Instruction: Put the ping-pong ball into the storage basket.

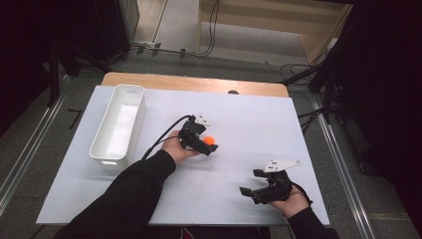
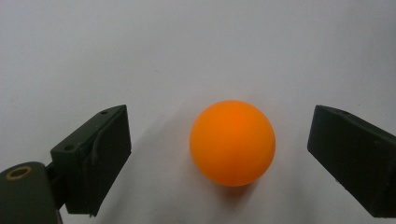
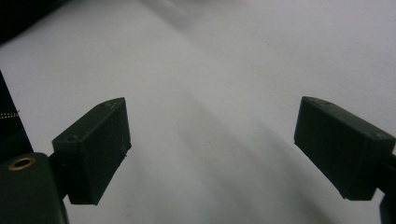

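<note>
Nearest the person's edge of the white tabletop [image 1: 239, 124], toward its right corner, the right claw [image 1: 250, 182] hangs in a hand just above the surface, its jaws spread wide with nothing between them but bare white board (its own camera shows the same: two black jaws well apart over the plain sheet). A grey three-cornered plate sits on top of it.

Farther in, near the middle of the tabletop, the left claw [image 1: 213, 145] is held by the other hand, black sleeve running back to the near edge, a cable looping off behind it. An orange ball [image 1: 211, 140] rests on the surface right at its tip. In the left gripper view the orange ball [image 2: 232, 142] sits between the two jaws, which stand released, a gap on each side, neither touching it.

Beyond that, along the left edge and reaching toward the far left corner, a long white bin [image 1: 118, 124] lies lengthwise, open at the top
</note>
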Tool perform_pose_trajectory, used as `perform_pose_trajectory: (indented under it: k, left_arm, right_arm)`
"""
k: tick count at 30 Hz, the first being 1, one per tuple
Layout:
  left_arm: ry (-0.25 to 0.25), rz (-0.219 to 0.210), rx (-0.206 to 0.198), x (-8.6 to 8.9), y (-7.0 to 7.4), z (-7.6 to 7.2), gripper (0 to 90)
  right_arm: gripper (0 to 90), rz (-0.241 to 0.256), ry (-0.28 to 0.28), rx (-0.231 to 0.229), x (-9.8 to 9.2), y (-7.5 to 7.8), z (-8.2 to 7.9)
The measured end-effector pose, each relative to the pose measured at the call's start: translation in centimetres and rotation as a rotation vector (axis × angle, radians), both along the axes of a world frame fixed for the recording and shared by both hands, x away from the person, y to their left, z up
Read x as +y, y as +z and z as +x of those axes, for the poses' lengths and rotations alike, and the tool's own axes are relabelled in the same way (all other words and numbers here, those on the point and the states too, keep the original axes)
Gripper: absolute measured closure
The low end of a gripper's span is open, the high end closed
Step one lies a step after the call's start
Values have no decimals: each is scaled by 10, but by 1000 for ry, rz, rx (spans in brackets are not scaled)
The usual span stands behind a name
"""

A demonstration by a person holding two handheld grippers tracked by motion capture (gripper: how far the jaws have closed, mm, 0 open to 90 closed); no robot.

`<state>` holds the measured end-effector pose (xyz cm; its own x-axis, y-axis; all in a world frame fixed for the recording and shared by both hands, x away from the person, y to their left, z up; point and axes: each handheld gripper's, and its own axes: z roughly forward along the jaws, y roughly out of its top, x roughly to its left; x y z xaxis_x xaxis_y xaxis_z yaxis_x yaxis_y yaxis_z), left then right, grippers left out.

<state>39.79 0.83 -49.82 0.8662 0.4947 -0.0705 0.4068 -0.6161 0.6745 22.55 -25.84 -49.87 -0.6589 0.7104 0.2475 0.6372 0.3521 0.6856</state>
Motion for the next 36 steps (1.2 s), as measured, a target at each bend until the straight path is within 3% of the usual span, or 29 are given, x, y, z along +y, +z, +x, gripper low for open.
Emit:
perform_pose_trajectory:
  k: [16, 19, 24, 29, 31, 36]
  left_arm:
    - [-7, 39, -3, -4, -6, -3, 65]
    - [-11, 32, -5, -4, -7, -4, 141]
    - [-10, 52, -29, -5, -7, -5, 158]
    - [-5, 52, -25, -5, -7, -5, 180]
    - [-10, 50, -21, -5, -8, -5, 248]
    - [-4, 59, -30, -5, -7, -5, 305]
  right_arm:
    - [95, -6, 4, -2, 0, 0, 0]
    - [95, -7, 6, -4, 0, 0, 0]
    - [95, -7, 8, -4, 0, 0, 0]
    - [95, -9, 11, -2, 0, 0, 0]
    - [95, -6, 12, 0, 1, 0, -1]
    - [95, -8, 11, -1, 0, 0, -1]
